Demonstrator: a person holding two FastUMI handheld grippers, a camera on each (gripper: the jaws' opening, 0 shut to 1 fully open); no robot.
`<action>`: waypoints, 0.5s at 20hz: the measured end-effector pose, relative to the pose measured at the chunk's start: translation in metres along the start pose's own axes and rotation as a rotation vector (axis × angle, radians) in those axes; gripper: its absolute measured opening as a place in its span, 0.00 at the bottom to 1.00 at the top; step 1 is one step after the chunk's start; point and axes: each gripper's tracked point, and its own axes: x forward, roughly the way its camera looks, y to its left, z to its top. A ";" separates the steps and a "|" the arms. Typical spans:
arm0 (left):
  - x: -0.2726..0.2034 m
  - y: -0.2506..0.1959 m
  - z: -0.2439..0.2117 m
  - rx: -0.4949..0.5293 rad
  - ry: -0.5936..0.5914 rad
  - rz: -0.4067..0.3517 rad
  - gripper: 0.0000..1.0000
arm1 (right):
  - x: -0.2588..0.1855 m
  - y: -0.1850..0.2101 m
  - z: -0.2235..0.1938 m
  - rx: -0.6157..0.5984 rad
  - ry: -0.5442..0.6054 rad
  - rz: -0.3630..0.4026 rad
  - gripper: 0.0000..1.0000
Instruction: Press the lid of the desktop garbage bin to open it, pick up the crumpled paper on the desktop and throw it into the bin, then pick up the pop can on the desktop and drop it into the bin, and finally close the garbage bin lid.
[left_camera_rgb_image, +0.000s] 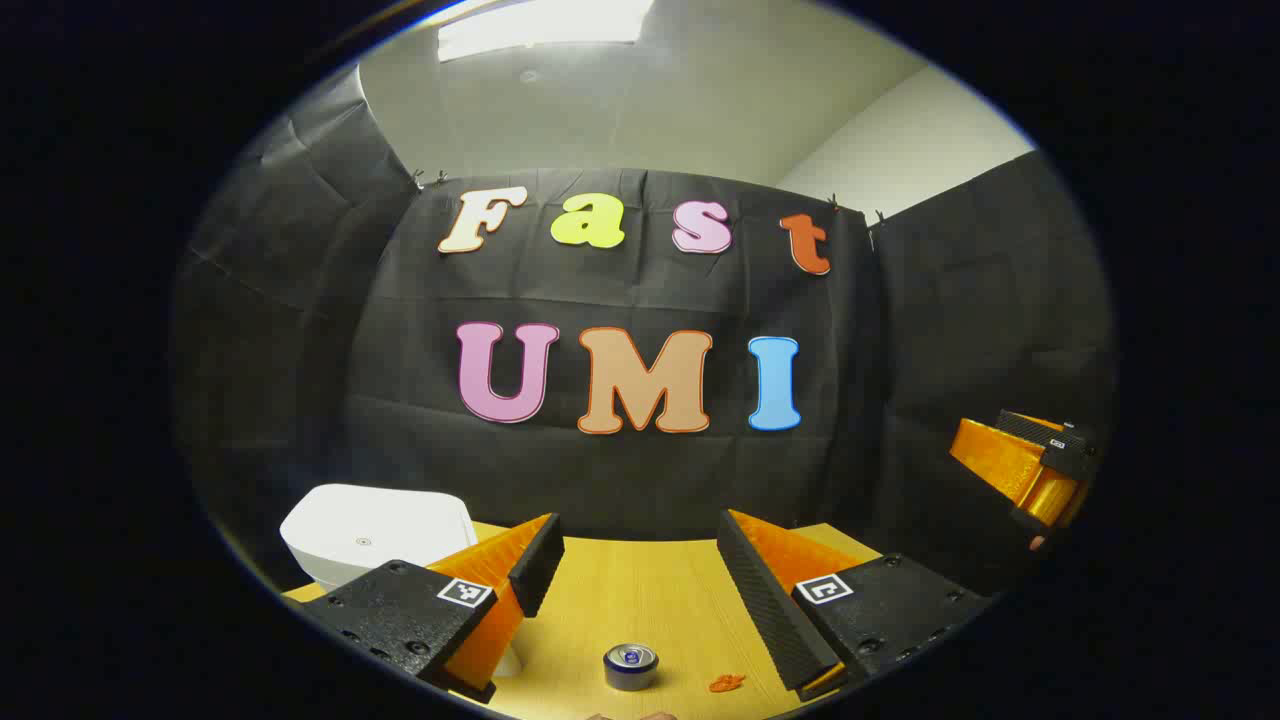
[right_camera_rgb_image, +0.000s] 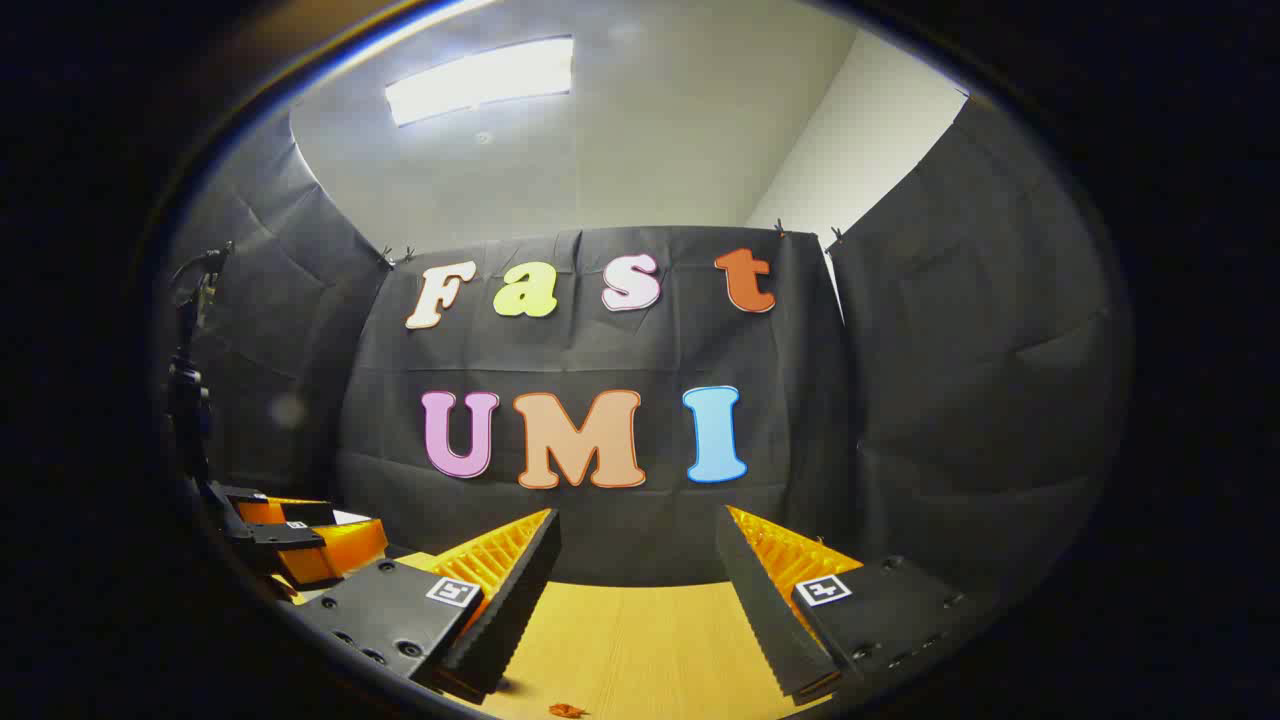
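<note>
Both grippers are up above the wooden table (left_camera_rgb_image: 640, 600), fingers spread wide, nothing held. The pop can (left_camera_rgb_image: 631, 666) stands upright near the front edge, right of the white bin (left_camera_rgb_image: 375, 530). Probably light and dent-prone, so grab its sides gently.

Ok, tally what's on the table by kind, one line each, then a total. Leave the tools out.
Bin: 1, white, lid down
Can: 1, upright
Small orange scrap: 1, beside the can
Total: 3 on the table
</note>
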 end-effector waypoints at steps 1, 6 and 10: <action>0.002 -0.003 0.000 0.001 0.001 -0.004 0.94 | 0.001 0.000 0.000 0.002 -0.002 0.008 0.98; 0.008 -0.008 0.010 0.029 -0.027 -0.004 0.94 | 0.013 -0.003 -0.004 0.022 0.005 0.026 0.96; 0.013 -0.007 0.007 0.044 -0.019 0.002 0.94 | 0.021 0.005 -0.011 0.025 0.024 0.053 0.98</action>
